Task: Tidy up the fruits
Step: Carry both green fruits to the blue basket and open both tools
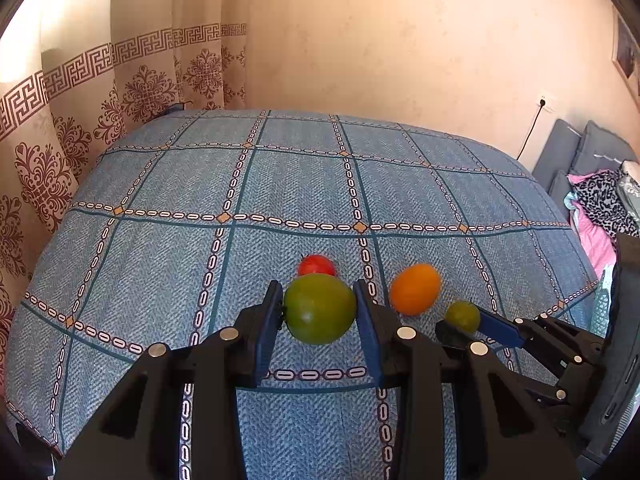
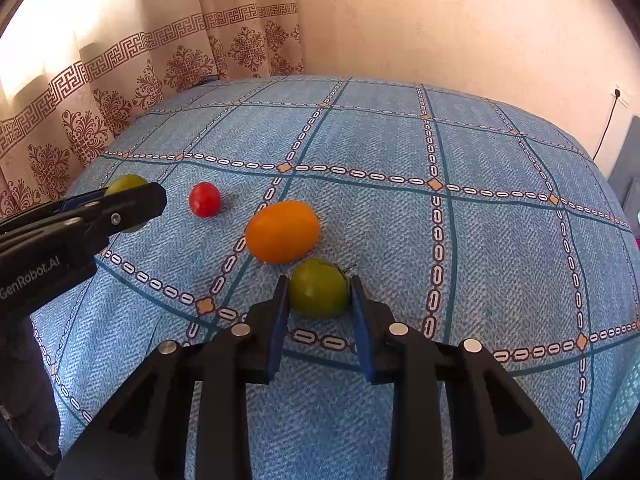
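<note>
My left gripper [image 1: 317, 284] is shut on a large green fruit [image 1: 320, 312], its blue pads pressing both sides just above the blue checked bedspread [image 1: 280, 184]. A small red tomato [image 1: 316, 265] lies right behind it and an orange fruit [image 1: 415, 289] lies to its right. My right gripper [image 2: 319, 279] is shut on a smaller green fruit [image 2: 318, 292] that rests on the cover, close in front of the orange fruit [image 2: 282, 231]. In the right wrist view the left gripper [image 2: 132, 200] reaches in from the left, half hiding its green fruit [image 2: 126, 183]; the red tomato [image 2: 204, 199] sits beside it.
A patterned curtain [image 1: 100, 112] hangs along the bed's left and far-left side and a bare wall [image 1: 400, 40] stands behind. At the right edge lie grey cushions [image 1: 560, 156] and a heap of clothes [image 1: 600, 204]. A wall socket [image 1: 543, 101] holds a black cable.
</note>
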A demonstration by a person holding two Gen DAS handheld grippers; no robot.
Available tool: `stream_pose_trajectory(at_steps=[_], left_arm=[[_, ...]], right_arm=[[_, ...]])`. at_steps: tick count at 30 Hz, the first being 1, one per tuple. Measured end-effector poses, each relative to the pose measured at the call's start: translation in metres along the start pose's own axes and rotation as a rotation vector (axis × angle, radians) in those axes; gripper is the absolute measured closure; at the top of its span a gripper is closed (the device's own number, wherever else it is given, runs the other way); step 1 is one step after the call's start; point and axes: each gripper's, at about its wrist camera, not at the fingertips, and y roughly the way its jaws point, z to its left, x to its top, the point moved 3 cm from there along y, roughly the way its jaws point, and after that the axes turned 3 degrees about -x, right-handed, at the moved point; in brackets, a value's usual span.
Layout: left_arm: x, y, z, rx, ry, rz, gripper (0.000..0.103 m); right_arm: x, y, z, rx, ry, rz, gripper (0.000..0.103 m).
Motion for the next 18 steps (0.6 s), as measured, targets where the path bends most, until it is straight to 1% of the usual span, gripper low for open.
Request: stream_pose_trajectory(at_steps=[11, 18], left_arm=[[-0.001, -0.004, -0.007, -0.014, 0.018, -0.009, 0.066], [-0.006, -0.007, -0.025, -0.035, 0.059, -0.012, 0.066]], right_arm=[[-0.009, -0.038, -0.018, -0.012, 0.065, -0.045, 0.073], [-0.016, -0.062, -0.024, -0.02, 0.089, -0.072, 0.073]])
